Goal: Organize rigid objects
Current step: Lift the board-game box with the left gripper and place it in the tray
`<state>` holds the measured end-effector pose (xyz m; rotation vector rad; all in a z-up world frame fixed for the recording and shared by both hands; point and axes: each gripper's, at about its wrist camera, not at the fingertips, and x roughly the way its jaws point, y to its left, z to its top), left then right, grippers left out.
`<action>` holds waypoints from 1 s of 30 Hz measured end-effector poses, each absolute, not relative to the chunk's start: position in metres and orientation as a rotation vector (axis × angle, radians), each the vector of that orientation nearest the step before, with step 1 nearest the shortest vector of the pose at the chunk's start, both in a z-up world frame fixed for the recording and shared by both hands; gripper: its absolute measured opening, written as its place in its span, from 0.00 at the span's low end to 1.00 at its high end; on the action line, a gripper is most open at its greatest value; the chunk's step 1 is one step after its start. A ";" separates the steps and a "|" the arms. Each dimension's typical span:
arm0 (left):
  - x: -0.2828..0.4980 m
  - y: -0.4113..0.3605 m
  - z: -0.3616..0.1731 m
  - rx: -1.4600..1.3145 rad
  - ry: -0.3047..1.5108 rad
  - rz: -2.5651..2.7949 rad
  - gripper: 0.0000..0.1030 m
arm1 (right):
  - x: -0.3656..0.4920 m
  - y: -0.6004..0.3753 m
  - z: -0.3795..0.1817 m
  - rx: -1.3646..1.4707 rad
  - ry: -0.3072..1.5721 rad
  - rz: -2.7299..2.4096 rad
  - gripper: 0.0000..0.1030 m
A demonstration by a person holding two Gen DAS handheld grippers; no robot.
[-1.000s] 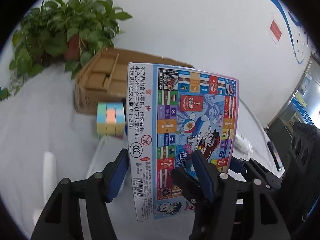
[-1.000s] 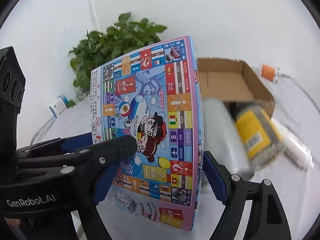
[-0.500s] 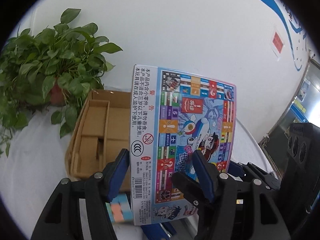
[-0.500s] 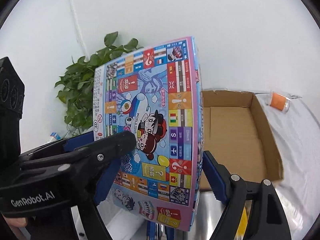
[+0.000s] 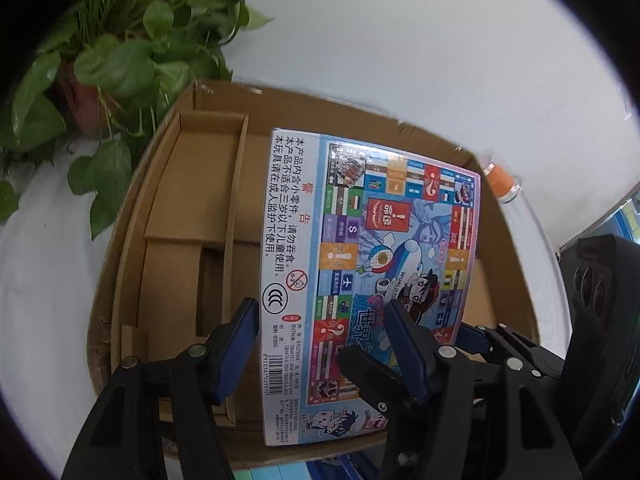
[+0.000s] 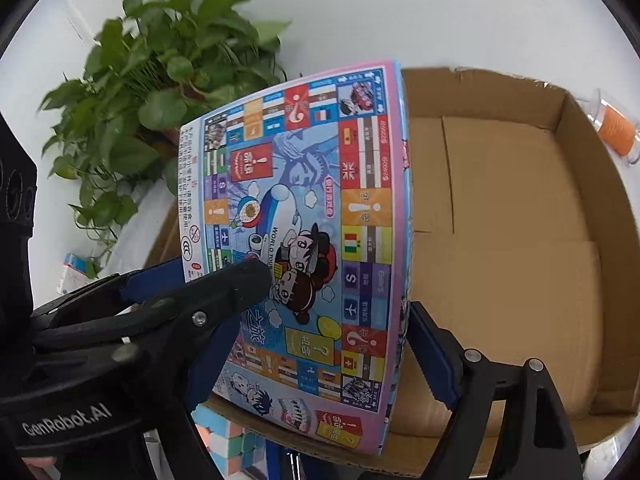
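A flat, colourful board game box [image 5: 380, 240] [image 6: 304, 200] hangs upright over an open cardboard box [image 5: 132, 216] [image 6: 600, 208]. My left gripper [image 5: 320, 312] is shut on its lower left part, one finger behind the white printed side and one on the picture face. My right gripper [image 6: 336, 292] is shut on the lower right part, with its left finger across the picture face and its right finger at the far edge. The cardboard box has a divider [image 5: 234, 216] on its left side, and its right bay shows a bare floor.
A potted green plant [image 5: 132, 52] [image 6: 168, 88] stands behind the cardboard box's left corner. A clear container with an orange part [image 5: 500, 178] [image 6: 616, 128] lies past the right corner. A pastel block cube [image 6: 232, 448] sits below the near rim. White cloth covers the table.
Both grippers carried the game box forward to above the cardboard box, which now fills the views. The wrapped items and the cube slid out below. Both grips are unchanged.
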<state>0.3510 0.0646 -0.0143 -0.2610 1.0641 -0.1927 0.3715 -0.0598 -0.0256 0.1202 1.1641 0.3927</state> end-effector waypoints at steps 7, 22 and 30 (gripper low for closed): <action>0.343 0.067 -0.016 -0.213 1.063 -0.190 0.57 | 0.386 -0.045 -0.075 0.136 1.312 0.397 0.77; 0.174 0.054 0.078 -0.054 0.622 -0.042 0.80 | 0.287 -0.068 0.003 0.021 1.049 0.332 0.92; 0.127 0.059 0.074 -0.149 0.576 -0.014 0.82 | 0.170 -0.176 0.057 0.005 0.804 0.327 0.99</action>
